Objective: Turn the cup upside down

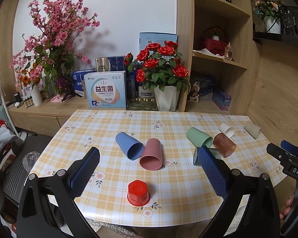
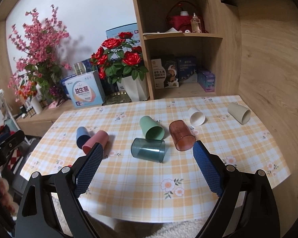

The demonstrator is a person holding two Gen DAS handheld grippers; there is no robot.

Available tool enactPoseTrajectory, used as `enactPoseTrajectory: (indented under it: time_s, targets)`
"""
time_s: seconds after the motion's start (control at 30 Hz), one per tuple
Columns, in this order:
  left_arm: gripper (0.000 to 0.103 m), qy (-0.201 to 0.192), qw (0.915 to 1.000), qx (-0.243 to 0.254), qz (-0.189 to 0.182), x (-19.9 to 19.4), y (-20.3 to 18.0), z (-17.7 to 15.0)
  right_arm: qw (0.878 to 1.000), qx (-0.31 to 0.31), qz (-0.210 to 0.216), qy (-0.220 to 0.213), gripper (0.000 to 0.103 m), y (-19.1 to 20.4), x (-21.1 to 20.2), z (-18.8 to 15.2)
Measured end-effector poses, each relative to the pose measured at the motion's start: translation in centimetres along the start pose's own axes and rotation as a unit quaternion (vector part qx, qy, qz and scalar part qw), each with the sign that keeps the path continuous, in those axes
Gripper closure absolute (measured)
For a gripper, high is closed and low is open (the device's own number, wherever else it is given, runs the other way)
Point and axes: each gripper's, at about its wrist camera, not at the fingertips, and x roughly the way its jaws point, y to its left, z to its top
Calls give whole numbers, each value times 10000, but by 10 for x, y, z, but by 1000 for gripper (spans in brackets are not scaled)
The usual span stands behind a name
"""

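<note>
A red cup [image 1: 138, 192] stands upside down near the table's front edge, between and below my open left gripper [image 1: 149, 155]. Several cups lie on their sides: blue [image 1: 129, 145], pink [image 1: 151, 154], green [image 1: 199, 136], clear teal [image 2: 148, 149], clear brown [image 2: 181, 138], white [image 2: 196, 116] and beige [image 2: 239, 112]. My right gripper [image 2: 148, 149] is open and empty, above the front of the table, with the teal cup ahead between its fingers. It also shows at the right edge of the left wrist view [image 1: 284, 150].
The table has a yellow plaid flowered cloth [image 2: 168, 178]. Behind it stand a red rose pot [image 1: 164, 97], boxes, pink blossom branches and wooden shelves [image 2: 180, 35]. A wooden wall is on the right.
</note>
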Motion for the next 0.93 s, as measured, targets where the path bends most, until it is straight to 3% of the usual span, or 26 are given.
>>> enactPoseTrajectory:
  time_s: [0.93]
  targets:
    - [6,-93,9997,222,-105,-5,-10,-3,9993,-185,-205,-270,14,2,-7,3]
